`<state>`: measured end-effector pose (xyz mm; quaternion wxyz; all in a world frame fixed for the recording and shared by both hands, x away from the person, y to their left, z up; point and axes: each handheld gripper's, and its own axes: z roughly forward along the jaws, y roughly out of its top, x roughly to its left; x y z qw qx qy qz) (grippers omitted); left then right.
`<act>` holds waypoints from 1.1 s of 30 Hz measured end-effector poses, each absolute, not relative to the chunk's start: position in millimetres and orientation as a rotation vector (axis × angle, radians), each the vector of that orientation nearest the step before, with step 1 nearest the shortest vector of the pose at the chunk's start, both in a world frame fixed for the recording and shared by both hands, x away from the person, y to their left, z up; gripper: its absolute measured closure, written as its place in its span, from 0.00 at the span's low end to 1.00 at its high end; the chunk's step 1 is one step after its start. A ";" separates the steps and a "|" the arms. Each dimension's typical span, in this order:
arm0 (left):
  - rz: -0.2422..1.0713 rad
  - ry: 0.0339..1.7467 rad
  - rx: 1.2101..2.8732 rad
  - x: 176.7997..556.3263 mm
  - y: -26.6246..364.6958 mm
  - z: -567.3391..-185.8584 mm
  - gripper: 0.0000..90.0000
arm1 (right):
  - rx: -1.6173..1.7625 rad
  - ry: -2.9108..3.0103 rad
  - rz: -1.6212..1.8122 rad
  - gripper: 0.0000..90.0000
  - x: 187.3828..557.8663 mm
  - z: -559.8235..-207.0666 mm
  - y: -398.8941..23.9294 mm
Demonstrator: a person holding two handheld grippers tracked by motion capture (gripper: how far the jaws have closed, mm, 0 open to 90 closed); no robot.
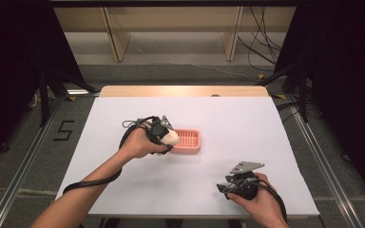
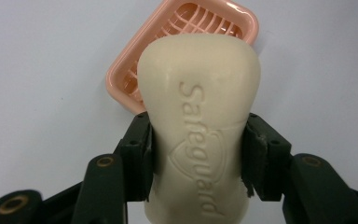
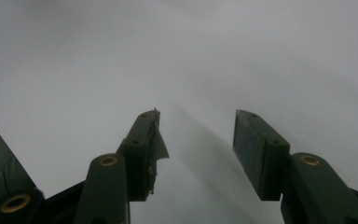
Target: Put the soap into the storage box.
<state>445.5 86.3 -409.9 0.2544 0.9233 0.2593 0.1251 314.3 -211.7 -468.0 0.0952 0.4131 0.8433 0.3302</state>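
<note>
Gripping one cream bar of soap (image 2: 198, 135) between its two black jaws, the left claw (image 1: 164, 135) sits near the middle of the white counter (image 1: 228, 118); the bar carries the raised word "Safeguard" and stands out past the jaw tips, its far end over the near corner of the pink soap dish (image 2: 135, 77). One dish lies on the counter, a low pink tray with a grid floor (image 1: 188, 141), just to the right of the left claw and touching it or nearly so in the high view; whether the soap rests on the rim or hangs just above it cannot be told. The right claw (image 1: 228, 186) is close to the counter's near edge, right of centre, well apart from the dish, its jaws set wide with nothing between them (image 3: 198, 140); a scrap of torn tape hangs from its left pad. Open white surface runs on all sides of the dish, broadest toward the far edge and the right edge; the near-left part is crossed by the left forearm and its trailing cable. Count: one soap, one dish, two claws.
</note>
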 end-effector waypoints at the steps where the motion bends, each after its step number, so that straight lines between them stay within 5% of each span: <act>1: 0.340 0.704 2.508 445.5 86.3 -409.9 0.55 | 1.225 2.500 0.979 0.57 314.3 -468.0 -211.7; 33: 0.364 0.660 2.533 458.7 82.8 -409.3 0.55 | 1.224 2.477 0.999 0.57 314.8 -466.6 -211.8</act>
